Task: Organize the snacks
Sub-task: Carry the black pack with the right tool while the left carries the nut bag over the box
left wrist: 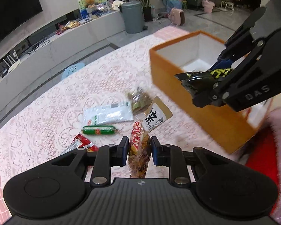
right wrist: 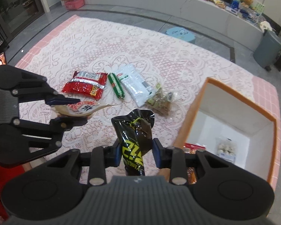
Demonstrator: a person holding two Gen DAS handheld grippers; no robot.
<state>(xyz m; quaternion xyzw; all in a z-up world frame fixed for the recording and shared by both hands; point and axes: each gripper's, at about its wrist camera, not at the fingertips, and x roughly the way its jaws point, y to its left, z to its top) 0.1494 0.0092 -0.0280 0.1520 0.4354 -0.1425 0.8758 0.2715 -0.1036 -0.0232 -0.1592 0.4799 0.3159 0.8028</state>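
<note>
Fingers [left wrist: 124, 150] pinch packets [left wrist: 140, 150] — both hands.

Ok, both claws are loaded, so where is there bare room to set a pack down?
The orange box has bare white floor at its far end; packets sit at its near end. Bare lace lies between the box and the nut bag, and past the red pack. The row from red pack to nut bag is crowded.

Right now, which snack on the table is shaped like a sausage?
The green sausage stick, lying between the red packet and the white packet. The others are flat bags.
</note>
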